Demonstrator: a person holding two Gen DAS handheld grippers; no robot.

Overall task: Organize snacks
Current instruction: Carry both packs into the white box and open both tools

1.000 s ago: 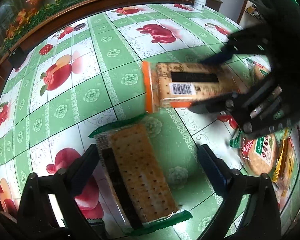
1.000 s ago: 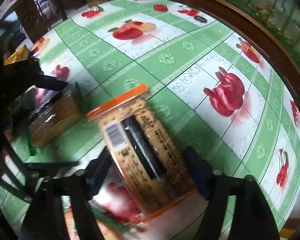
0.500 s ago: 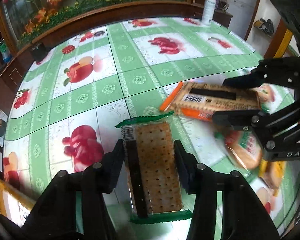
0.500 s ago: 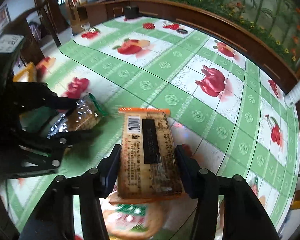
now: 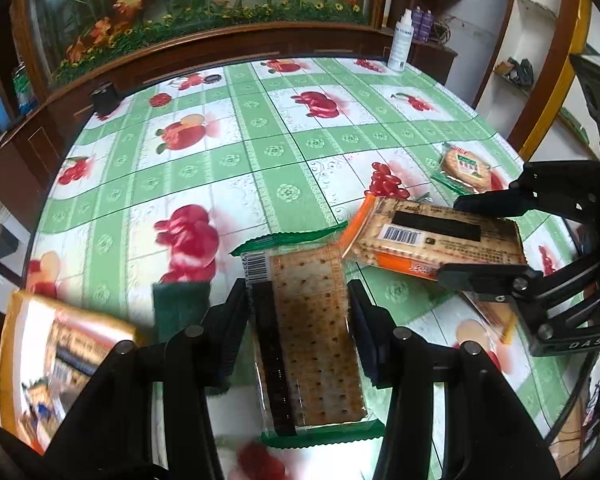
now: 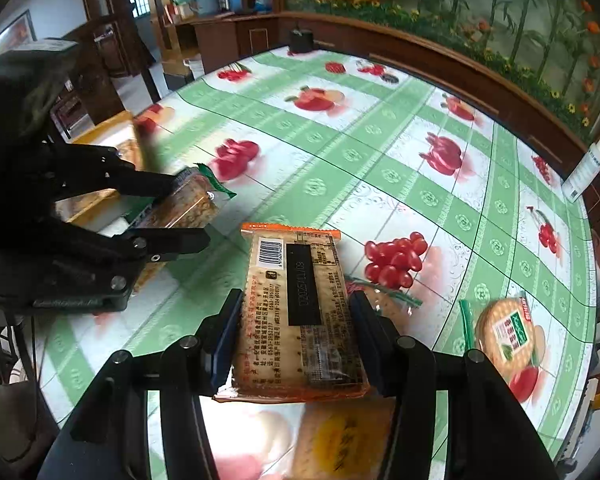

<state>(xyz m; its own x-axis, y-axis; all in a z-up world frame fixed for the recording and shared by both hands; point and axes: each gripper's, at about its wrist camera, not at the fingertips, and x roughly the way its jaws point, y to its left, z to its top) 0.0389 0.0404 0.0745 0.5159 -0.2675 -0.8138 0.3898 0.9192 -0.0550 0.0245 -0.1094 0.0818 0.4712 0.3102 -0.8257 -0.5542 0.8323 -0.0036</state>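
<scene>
While each claw (image 5: 298,312) (image 6: 296,320) clamps crackers, both hover.

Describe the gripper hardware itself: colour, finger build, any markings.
Both grippers, left gripper and right gripper, are matte black with angular linkage arms and round silver bolt heads. Fingers carry dark blue ribbed pads. Raised lettering on the right one's body seems to read "DAS". No cables or sleeves visible.
</scene>
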